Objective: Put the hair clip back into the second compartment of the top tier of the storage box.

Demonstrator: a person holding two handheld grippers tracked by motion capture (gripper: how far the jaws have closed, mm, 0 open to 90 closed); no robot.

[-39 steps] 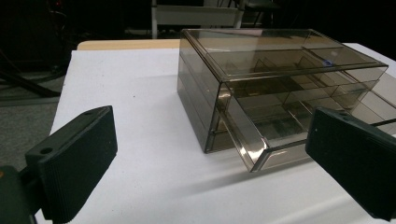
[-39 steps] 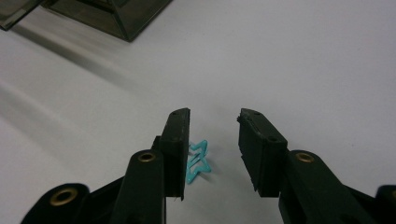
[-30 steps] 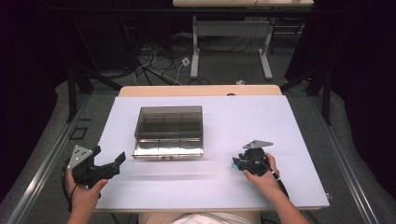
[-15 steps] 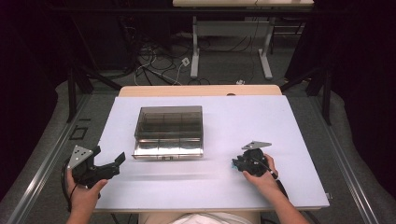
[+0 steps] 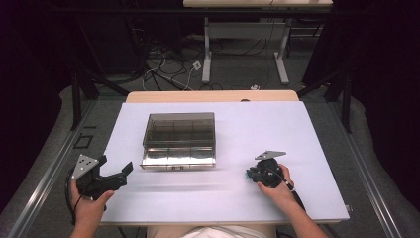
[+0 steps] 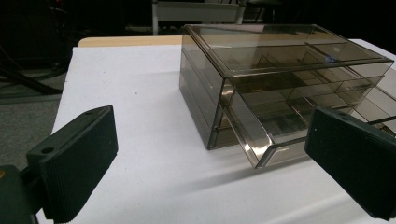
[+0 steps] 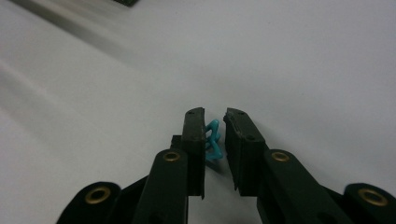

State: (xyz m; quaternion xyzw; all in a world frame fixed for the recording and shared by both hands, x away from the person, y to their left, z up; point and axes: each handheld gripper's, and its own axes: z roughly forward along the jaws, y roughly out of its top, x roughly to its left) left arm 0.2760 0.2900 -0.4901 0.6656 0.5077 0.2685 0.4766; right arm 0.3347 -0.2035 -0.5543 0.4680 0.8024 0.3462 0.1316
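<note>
A small turquoise plastic clip [image 7: 212,140] sits between the jaws of my right gripper [image 7: 215,140], low over the white table [image 5: 277,129] near its front right part. The jaws stand close on both sides of the clip, but I cannot tell if they really press it; a narrow gap shows on one side. My left gripper [image 5: 111,179] is at the front left edge of the table, jaws wide apart and holding nothing. It points toward the smoky transparent drawer box [image 5: 179,139], whose lower drawer [image 6: 261,140] is pulled out a little.
</note>
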